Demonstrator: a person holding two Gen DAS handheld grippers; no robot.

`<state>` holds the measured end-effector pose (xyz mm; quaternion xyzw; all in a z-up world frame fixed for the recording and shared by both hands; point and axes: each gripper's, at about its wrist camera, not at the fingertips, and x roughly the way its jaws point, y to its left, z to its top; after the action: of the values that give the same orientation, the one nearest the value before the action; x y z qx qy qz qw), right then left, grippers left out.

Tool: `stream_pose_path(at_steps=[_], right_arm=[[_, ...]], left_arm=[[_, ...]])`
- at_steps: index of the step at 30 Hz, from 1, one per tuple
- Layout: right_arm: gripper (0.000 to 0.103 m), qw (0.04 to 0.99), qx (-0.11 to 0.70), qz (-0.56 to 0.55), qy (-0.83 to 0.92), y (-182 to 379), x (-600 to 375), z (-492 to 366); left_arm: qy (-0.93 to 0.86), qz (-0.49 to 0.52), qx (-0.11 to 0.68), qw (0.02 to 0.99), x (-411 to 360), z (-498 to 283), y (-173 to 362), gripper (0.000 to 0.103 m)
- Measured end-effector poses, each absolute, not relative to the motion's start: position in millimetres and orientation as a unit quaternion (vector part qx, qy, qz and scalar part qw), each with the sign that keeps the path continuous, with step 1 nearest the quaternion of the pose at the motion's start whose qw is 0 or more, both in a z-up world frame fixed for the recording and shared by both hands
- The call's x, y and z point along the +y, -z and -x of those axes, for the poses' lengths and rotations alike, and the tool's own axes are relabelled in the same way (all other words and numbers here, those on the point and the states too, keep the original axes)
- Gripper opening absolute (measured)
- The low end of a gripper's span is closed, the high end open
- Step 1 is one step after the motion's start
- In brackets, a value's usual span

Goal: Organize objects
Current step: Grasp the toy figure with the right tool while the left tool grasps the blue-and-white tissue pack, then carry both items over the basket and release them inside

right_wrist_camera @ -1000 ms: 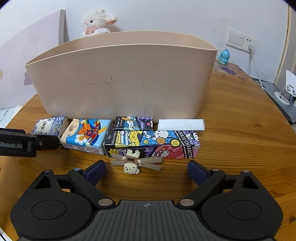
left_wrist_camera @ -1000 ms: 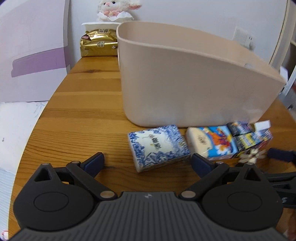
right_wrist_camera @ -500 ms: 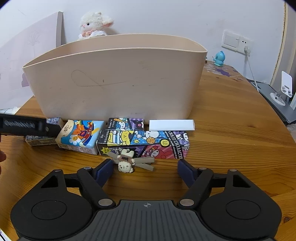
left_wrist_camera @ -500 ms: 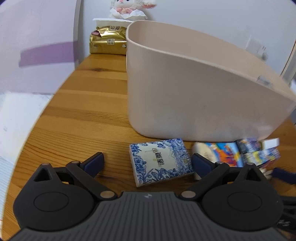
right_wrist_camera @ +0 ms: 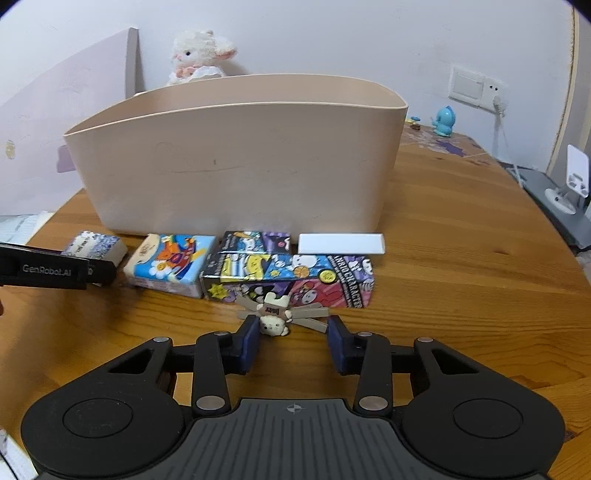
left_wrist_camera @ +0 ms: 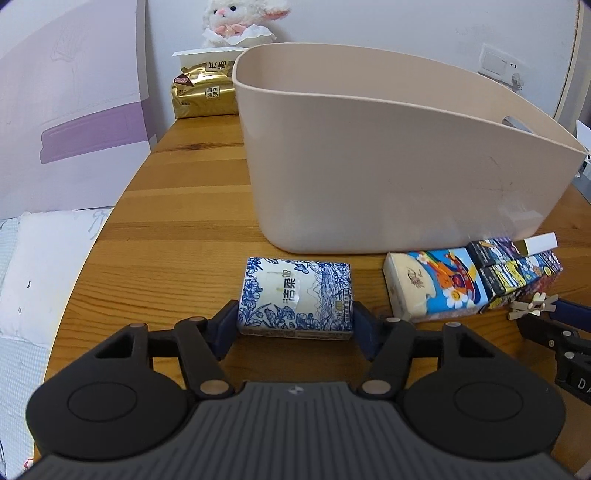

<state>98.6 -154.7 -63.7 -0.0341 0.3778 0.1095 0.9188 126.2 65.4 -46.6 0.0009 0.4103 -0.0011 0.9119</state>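
Note:
A blue-and-white tissue pack (left_wrist_camera: 295,297) lies on the wooden table in front of the beige bin (left_wrist_camera: 388,158). My left gripper (left_wrist_camera: 294,330) has closed on its near end, both pads touching its sides. To its right lie a colourful tissue pack (left_wrist_camera: 436,286) and a cartoon-printed box (right_wrist_camera: 291,278). A small toy clip with a puppy figure (right_wrist_camera: 275,314) lies in front of that box. My right gripper (right_wrist_camera: 291,338) is half open around the clip, its left pad close to the figure, the right pad apart from it.
The beige bin (right_wrist_camera: 240,155) stands behind the row of objects. A white flat piece (right_wrist_camera: 340,243) lies by the box. A gold packet (left_wrist_camera: 205,94) and a plush lamb (left_wrist_camera: 240,18) are at the back left. The table edge runs along the left, with bedding below.
My left gripper moved forward and closed onto the blue-and-white tissue pack. My right gripper moved forward around the toy clip and narrowed its opening.

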Motion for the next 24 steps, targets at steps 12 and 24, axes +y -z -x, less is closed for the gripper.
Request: stream_pose_path(at_steps=[12,24], right_arm=[[0.037,0.926,0.354,0.024,-0.132,41,-167,-74],[0.037,0.959,0.257,0.02,-0.121,-39,-195,-86]], left_arm=[[0.019,0.011,0.398,0.917,67,-93,30,0.065],[0.045,-0.004,0.318,0.947,49,-80,-43,0.065]])
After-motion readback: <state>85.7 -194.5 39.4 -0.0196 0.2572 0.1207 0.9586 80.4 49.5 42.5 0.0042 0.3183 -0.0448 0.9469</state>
